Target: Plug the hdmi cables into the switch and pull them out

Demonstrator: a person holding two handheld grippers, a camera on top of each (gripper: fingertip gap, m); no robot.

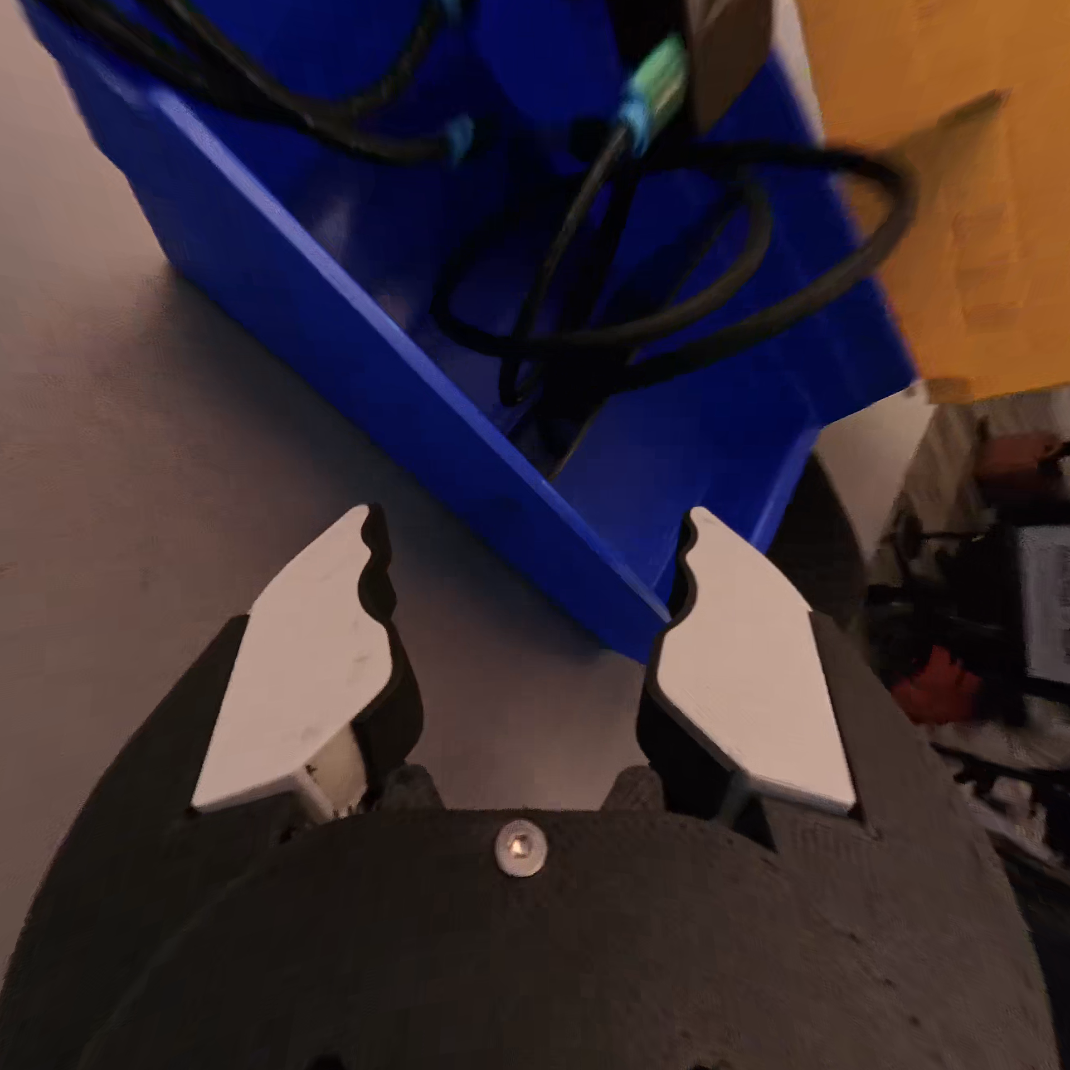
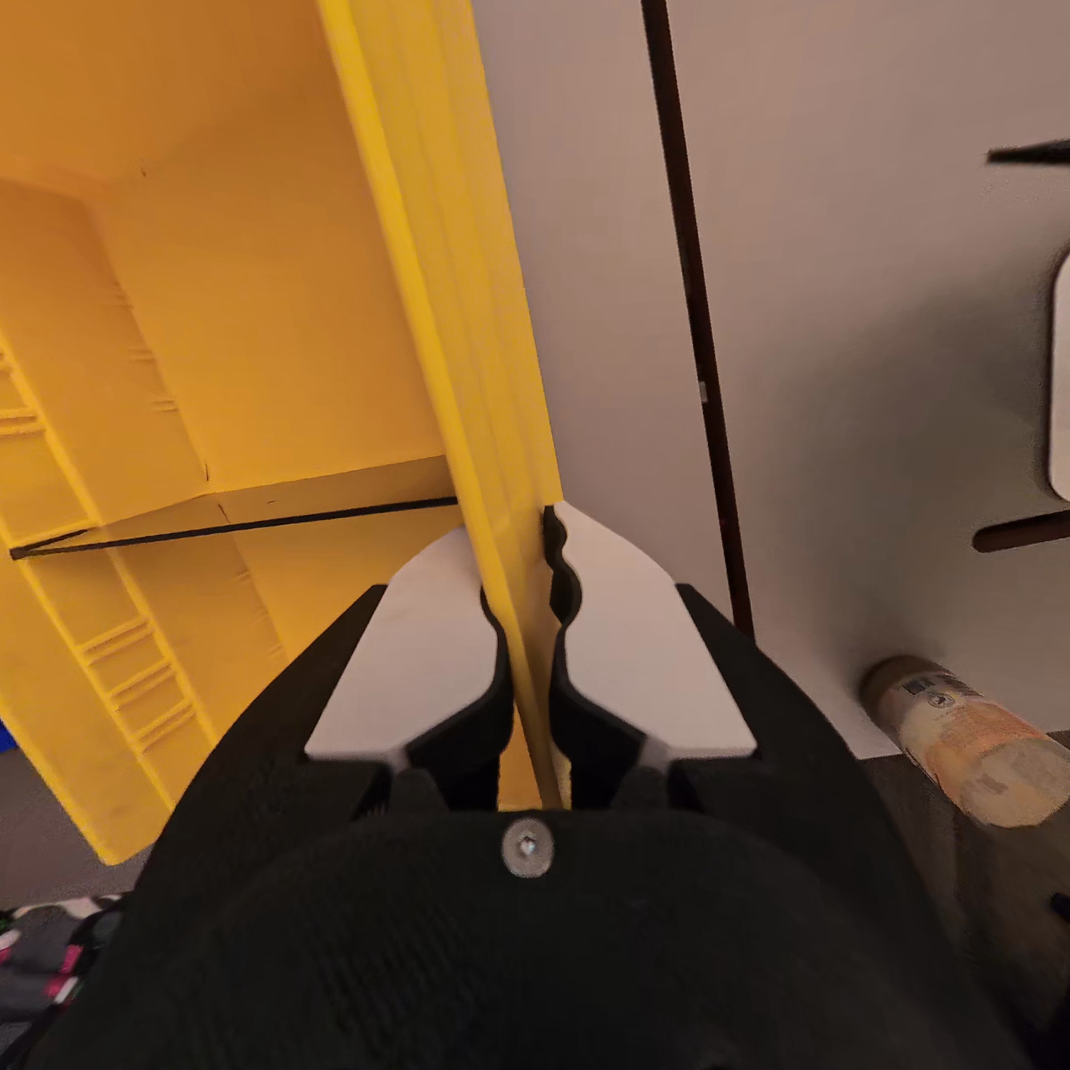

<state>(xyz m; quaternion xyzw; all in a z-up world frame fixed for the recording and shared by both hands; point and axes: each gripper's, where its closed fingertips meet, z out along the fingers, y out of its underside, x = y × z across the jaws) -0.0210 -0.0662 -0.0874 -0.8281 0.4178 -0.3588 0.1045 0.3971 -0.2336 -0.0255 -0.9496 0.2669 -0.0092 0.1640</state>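
Left wrist view shows the left gripper (image 1: 530, 512) spread wide and empty above the grey table (image 1: 145, 463), at the near corner of a blue bin (image 1: 359, 324). Black HDMI cables (image 1: 666, 324) lie looped inside the bin, running lengthwise away from the camera; one plug with green and light-blue bands (image 1: 648, 92) points up and away at the far end. Only the right wrist view shows the right gripper (image 2: 509, 538) clamped narrow on the wall of a yellow bin (image 2: 451, 289), with a bottle (image 2: 973, 747) lying nearby.

Blue bin (image 1: 324, 324), black cables (image 1: 724, 324), yellow crate (image 2: 231, 289), white fingers (image 1: 307, 683)
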